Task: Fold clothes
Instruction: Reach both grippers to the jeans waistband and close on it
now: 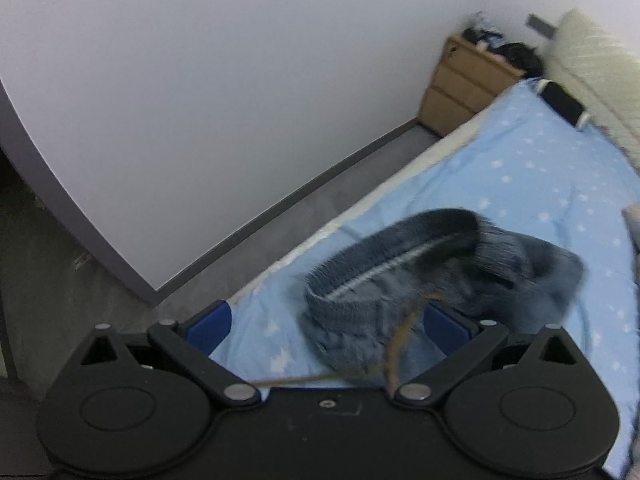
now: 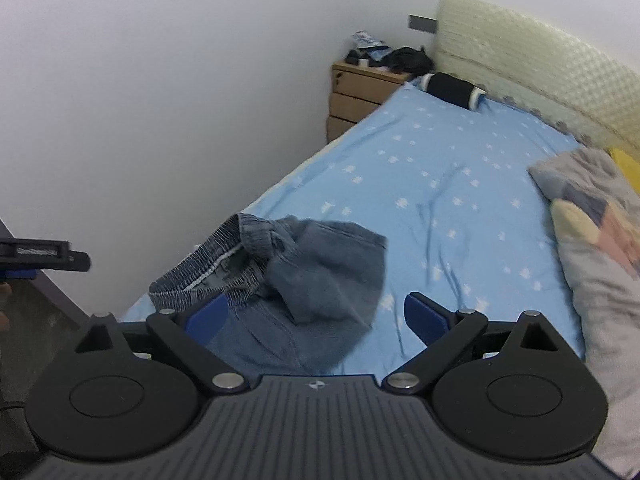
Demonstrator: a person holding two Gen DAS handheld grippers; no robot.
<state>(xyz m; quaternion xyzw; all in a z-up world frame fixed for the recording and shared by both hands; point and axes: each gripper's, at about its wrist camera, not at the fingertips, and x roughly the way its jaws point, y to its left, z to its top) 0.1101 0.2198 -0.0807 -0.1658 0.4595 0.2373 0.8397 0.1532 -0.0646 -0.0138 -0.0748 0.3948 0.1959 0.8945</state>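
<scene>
Two grippers, left point(image 1: 328, 330) and right point(image 2: 316, 318), both spread wide, shorts point(image 2: 296, 280) crumpled between their fingers, bed point(image 2: 460, 168) ahead.

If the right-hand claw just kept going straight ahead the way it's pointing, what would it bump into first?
Most likely the crumpled blue denim shorts, which lie on the blue starred bedsheet directly between and ahead of the right gripper and its open fingers. Depth is hard to judge through the fisheye.
</scene>
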